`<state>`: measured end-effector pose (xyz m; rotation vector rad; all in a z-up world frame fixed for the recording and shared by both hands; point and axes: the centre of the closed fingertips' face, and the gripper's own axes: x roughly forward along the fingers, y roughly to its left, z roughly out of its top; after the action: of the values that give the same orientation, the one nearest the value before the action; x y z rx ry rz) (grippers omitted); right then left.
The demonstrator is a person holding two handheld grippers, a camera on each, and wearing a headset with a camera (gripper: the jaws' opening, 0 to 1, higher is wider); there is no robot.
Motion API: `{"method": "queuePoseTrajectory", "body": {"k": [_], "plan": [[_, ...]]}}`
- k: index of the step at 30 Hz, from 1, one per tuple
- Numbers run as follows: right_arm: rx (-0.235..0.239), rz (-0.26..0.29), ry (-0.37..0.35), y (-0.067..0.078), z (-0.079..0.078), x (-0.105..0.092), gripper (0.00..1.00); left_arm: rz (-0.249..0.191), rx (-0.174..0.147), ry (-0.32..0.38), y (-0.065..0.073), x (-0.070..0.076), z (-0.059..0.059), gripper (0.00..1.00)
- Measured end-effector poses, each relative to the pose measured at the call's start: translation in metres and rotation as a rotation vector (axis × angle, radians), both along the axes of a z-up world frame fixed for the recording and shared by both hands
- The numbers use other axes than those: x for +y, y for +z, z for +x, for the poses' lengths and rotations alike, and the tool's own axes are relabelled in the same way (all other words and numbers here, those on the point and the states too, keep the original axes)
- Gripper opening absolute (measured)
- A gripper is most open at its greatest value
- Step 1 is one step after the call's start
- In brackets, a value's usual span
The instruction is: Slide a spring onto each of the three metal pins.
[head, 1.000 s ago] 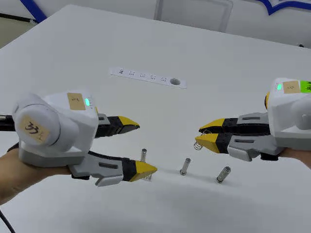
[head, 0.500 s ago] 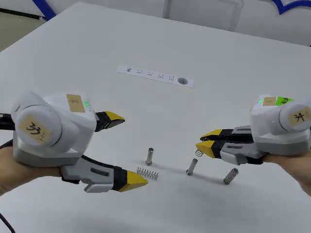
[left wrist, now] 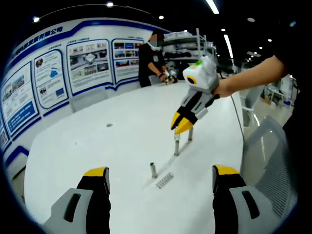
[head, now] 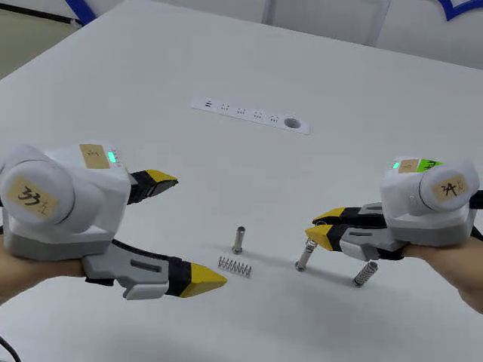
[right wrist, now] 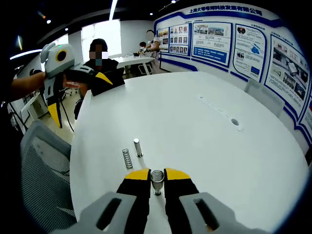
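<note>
left gripper [head: 183,229]: jaws were spread wide with nothing between them; it hovered above the table [head: 113,98], left of the parts
right gripper [head: 324,226]: jaws were pinched on the held spring [head: 310,244]; its own view showed the coil clamped between the yellow tips
held spring: sat at the top end of the middle pin [head: 303,261], over its tip; the rest of the pin was uncovered
middle pin: stood on the table, tilted, top end toward the right gripper
bare pin [head: 239,240]: stood upright on the table with no spring on it, left of the middle pin and apart from it
loose spring [head: 234,265]: lay flat on the table just in front of the bare pin, near the left gripper's lower tip, not touching it
third pin [head: 364,273]: rightmost, below the right gripper's body, with a spring already over its length
power strip [head: 249,115]: lay flat on the table, well behind the parts
</note>
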<state>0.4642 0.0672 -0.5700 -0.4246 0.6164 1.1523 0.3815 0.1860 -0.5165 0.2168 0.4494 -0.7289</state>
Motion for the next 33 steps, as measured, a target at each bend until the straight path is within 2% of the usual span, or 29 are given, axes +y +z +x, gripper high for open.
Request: {"method": "queuePoseTrajectory", "body": {"k": [6,11,23,33], "plan": [[-0.002,-0.032,0.000,-0.007,0.000,0.000,0.11,0.006,0.003,0.013,-0.003,0.003,0.000,0.87],[0.002,-0.037,0.001,-0.011,-0.002,0.000,0.11,0.023,0.026,0.003,-0.011,0.003,-0.004,0.86],[-0.003,-0.061,0.007,-0.026,-0.003,0.000,0.11,0.013,0.033,0.017,-0.011,0.007,-0.003,0.85],[0.001,-0.093,0.017,-0.044,-0.003,-0.001,0.12,0.014,0.045,0.020,-0.015,0.008,-0.004,0.85]]}}
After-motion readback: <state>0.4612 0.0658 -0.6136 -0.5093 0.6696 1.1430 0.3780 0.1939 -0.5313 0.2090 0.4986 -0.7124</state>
